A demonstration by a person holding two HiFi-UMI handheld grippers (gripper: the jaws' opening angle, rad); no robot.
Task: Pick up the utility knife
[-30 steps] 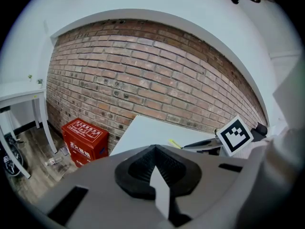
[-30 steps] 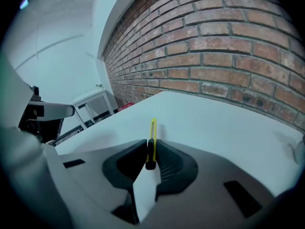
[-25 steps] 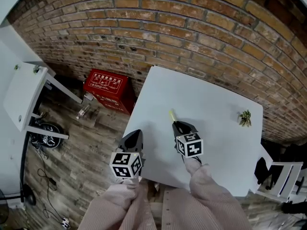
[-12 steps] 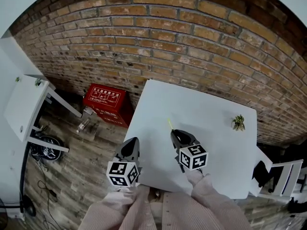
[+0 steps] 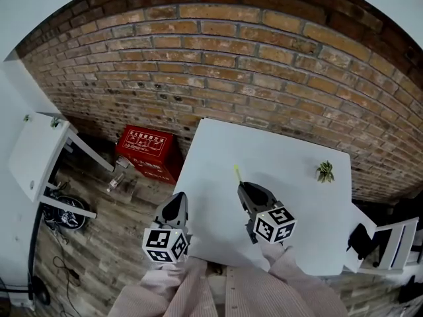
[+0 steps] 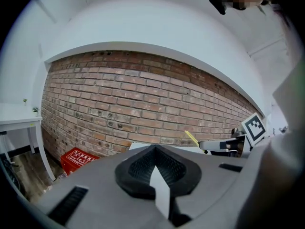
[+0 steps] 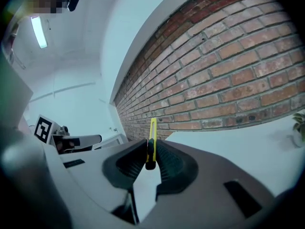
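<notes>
Knife (image 5: pixel 236 172) is pointing its long axis toward the brick wall (image 5: pixel 231 58), over the table's (image 5: pixel 304 150) left half; right gripper (image 5: pixel 243 189) is clamping its near end; left gripper (image 5: pixel 177 201) is staying off the table's left edge, jaws pressed together, empty.
</notes>
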